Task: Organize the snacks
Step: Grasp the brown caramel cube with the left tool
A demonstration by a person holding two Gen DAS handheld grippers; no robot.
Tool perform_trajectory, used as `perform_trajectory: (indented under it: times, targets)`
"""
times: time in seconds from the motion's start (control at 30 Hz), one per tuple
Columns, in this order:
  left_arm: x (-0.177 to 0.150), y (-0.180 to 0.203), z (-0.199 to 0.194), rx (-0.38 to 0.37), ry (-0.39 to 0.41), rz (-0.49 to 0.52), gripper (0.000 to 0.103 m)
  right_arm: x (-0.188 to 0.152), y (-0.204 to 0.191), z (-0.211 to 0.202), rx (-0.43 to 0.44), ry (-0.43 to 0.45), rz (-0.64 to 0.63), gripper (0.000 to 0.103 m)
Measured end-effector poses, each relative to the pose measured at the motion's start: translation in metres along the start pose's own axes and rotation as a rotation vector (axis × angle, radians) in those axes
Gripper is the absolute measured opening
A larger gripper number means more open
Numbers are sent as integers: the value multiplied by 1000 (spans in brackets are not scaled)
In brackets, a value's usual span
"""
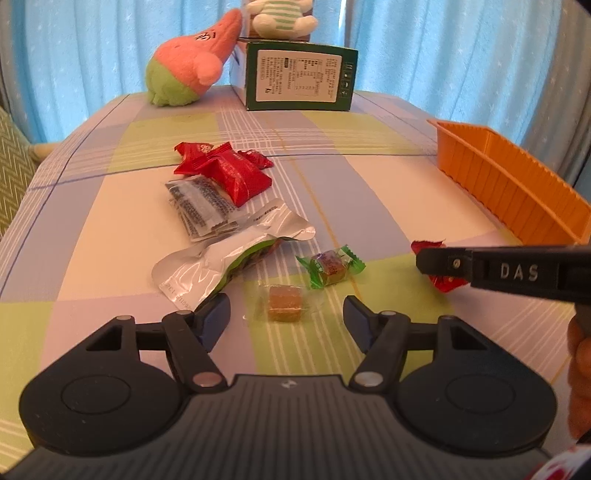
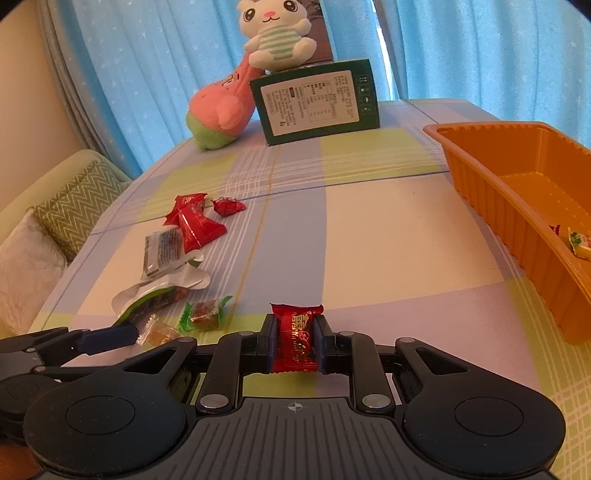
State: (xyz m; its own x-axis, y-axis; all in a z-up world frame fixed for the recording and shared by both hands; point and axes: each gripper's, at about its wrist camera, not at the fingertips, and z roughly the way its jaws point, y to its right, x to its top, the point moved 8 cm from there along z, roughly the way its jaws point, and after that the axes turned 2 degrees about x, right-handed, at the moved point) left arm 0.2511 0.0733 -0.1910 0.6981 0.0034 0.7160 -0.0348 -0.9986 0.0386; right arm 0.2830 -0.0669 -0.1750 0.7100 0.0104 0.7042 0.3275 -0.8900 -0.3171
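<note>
My right gripper is shut on a red wrapped candy, held just above the tablecloth; it also shows in the left wrist view from the side. My left gripper is open, its fingers either side of a clear-wrapped brown candy. A green-wrapped candy lies just beyond it. A silver pouch, a clear packet and red packets lie further left. The orange tray stands at the right with a few candies inside.
A green box stands at the table's far end, with a pink and green plush to its left and a white plush on top. Blue curtains hang behind. A cushioned sofa is off the left edge.
</note>
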Motion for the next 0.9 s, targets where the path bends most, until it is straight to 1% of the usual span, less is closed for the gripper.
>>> perform_trajectory:
  times: [0.07,0.13,0.2,0.23,0.33,0.37,0.4,0.53,0.6,0.67,0.9]
  targets:
    - [0,3,2,11,5,20,63,1,2,-2,-2,3,4,21]
    - [0,4,2,24,9,34,59,1,3,-3,-4,5,7,21]
    - [1,3,3,40,14,44,46,2,4,-3,-5,6,10,21]
    - [1,2,3,43,16,40,43,2,5,-4,-5,6,11,21]
    - [1,1,3,41,14,41,41,2,5,-4,-5,7,12,21]
    - [1,2,2,41,15,48,39,3,5,-4,-5,7,11,21]
    - [1,2,2,38,15,50,33,3,5,-3,-5,7,11,21]
    - [0,5,1,37,11,59,32,3,5,-4,-10,10,12,21]
    - [0,4,1,37,10,58,29,4,6,-4,-11,10,13,21]
    - [0,5,0,39,10,60,29,4,6,-4,-12,10,14,21]
    - [-1,4,-4,23,2,26,28,7,5,-7,-9,25,9,21]
